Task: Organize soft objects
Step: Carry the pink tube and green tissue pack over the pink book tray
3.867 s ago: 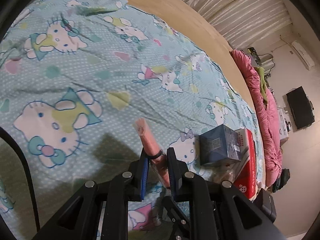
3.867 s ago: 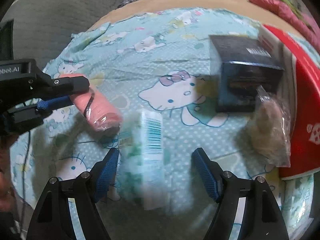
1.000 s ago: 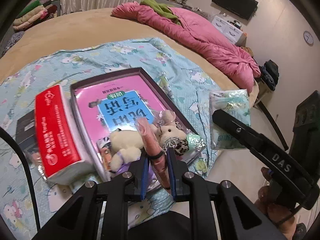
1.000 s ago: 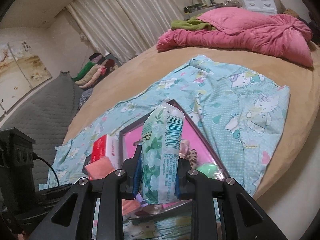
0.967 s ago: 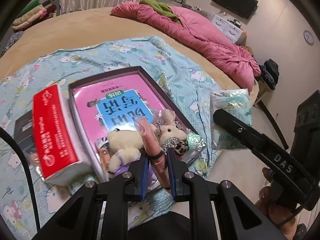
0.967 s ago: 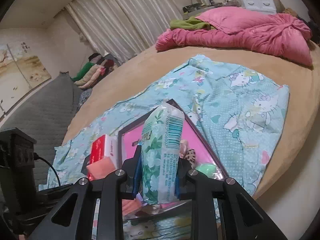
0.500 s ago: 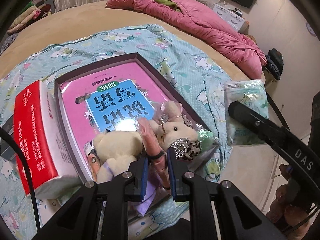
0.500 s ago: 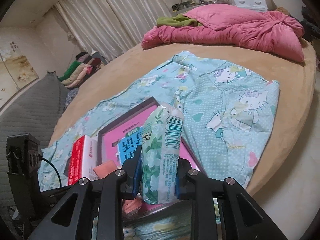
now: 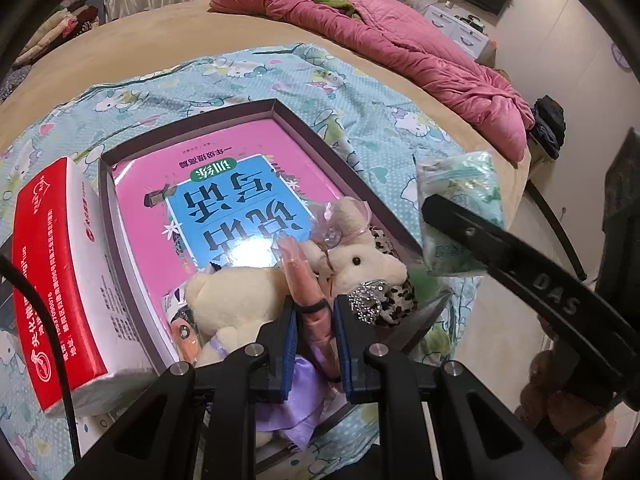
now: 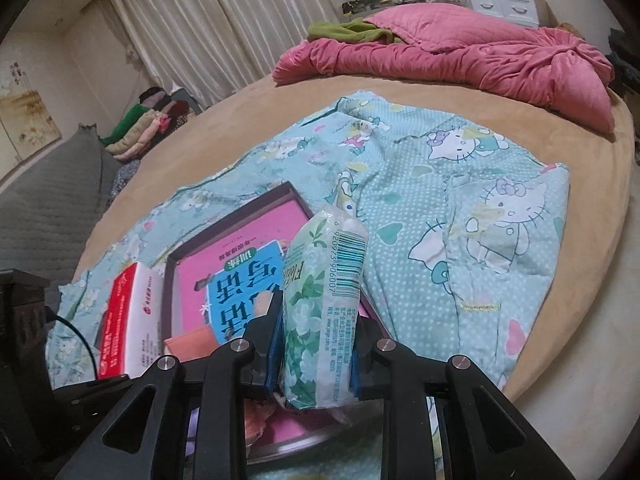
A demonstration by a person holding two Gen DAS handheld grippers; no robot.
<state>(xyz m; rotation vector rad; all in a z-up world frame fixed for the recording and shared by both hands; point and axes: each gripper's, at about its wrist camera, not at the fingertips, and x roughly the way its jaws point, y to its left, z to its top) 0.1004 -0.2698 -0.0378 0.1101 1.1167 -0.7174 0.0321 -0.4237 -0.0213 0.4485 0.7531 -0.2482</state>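
- The left gripper (image 9: 315,316) has its blue-padded jaws clamped on one rolled pink cloth (image 9: 310,292), a dark band around it just above the pads. The roll's long axis runs up and away from the jaws, its free end tipped a little to the left, above the plush toys.
- The right gripper (image 10: 316,344) squeezes one tissue pack (image 10: 324,312), printed with green and white flowers, held upright with its long axis vertical. A barcode runs down its side; the digits read roughly "6 920973 906007". Green lettering beside it is too bent to read.
- From the left wrist view the right gripper's black finger (image 9: 520,260) carries raised letters reading "DAS", seen upside down.
- A dark-rimmed shallow box (image 9: 340,152) lies under both grippers. In its near end sit two cream plush toys (image 9: 352,260), beside a leopard-spotted item (image 9: 394,300) with a sparkly trim and over a lilac cloth (image 9: 296,396).
- One pink book (image 9: 224,184) fills the box floor, its blue panel bearing large Chinese characters, upside down to the camera.
- One red-and-white tissue box (image 9: 52,280) with small Chinese print touches the shallow box's left wall.
- All rest on a turquoise Hello Kitty sheet (image 10: 460,208) spread on a tan bed (image 10: 592,240).
- Farthest, one pink quilt (image 10: 460,56) lies bunched with a green cloth (image 10: 348,30) on it.
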